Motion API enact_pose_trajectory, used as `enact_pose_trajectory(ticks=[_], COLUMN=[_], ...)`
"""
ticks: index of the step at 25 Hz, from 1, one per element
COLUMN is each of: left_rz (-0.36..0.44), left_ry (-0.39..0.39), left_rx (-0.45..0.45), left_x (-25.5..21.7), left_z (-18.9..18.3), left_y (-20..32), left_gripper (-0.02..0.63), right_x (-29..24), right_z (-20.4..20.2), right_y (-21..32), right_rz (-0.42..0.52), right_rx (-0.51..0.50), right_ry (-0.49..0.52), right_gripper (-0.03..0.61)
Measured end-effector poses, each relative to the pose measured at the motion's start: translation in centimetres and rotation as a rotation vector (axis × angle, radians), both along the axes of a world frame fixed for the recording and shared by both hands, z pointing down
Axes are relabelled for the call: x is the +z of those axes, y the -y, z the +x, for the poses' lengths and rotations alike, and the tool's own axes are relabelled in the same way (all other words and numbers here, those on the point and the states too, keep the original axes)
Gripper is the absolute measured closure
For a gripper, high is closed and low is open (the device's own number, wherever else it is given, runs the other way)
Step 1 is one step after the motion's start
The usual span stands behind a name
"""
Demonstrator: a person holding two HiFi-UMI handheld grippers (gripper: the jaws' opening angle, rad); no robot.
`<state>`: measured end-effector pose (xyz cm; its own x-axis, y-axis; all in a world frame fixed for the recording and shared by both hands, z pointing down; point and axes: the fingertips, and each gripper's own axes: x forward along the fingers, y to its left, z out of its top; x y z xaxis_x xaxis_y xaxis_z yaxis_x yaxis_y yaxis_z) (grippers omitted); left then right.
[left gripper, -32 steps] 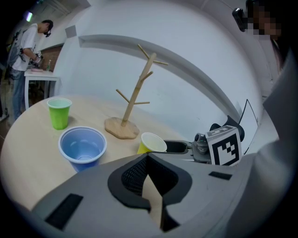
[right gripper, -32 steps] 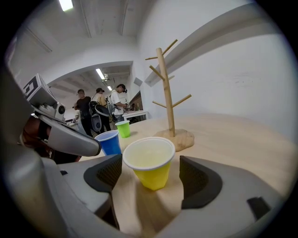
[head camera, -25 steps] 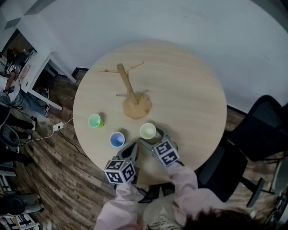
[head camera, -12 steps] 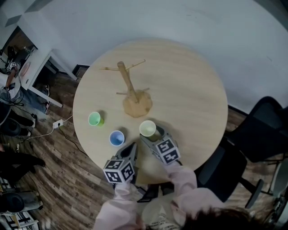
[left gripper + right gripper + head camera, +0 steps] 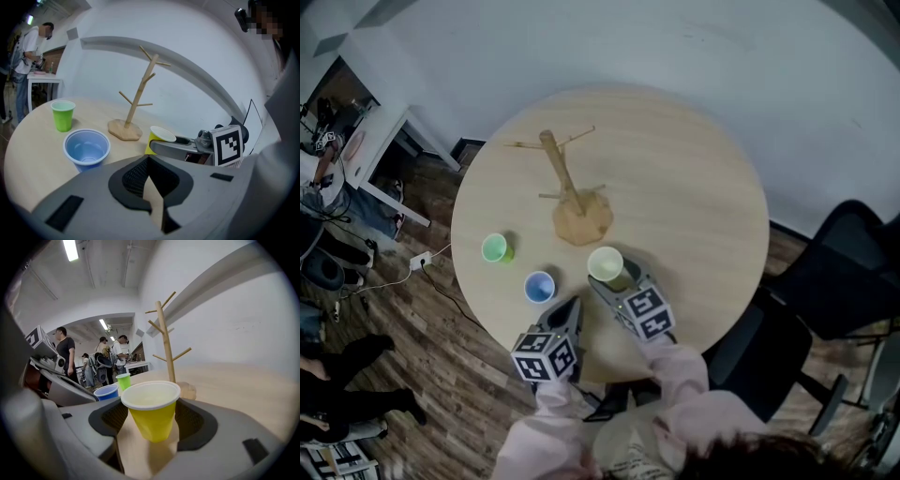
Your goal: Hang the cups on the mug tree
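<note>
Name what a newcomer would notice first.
A yellow plastic cup sits between the right gripper's jaws, which have just been closing on it, at the round wooden table's near edge. Beyond stands a bare wooden mug tree, left of it a blue plastic cup and a green plastic cup.

- An open-plan office or lab workroom around a round light-wood table.
- Right of the table in the head view: a black swivel office chair.
- Left of the table: a white desk on a dark wood-plank floor.
- Beyond the table: standing people under long ceiling strip lights.
</note>
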<state>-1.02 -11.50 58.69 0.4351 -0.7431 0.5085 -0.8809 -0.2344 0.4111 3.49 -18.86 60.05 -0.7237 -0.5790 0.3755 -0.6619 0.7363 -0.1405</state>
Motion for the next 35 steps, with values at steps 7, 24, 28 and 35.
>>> enact_pose_trajectory(ticks=[7,24,28,35], left_rz=[0.049,0.142,0.150,0.170], left_ry=[0.008,0.002,-0.009,-0.050], left_rx=[-0.019,-0.011,0.020,0.076], left_x=[-2.2,-5.4,-5.7,-6.6], left_z=[0.3,1.1,1.1,1.0], left_y=[0.5,2.5,3.8,6.1], left_gripper=[0.609,0.609,0.609,0.609], right_x=[-2.4,-7.0,-6.9,-7.2], right_z=[0.9,3.6,3.8,3.6], right_y=[0.5,2.8,3.7,4.9], right_rz=[0.039,0.112,0.111,0.115], right_rx=[-0.001,0.066,0.093,0.135], right_ry=[0.013,0.052,0.037,0.011], right_gripper=[0.275,0.275,0.275,0.275])
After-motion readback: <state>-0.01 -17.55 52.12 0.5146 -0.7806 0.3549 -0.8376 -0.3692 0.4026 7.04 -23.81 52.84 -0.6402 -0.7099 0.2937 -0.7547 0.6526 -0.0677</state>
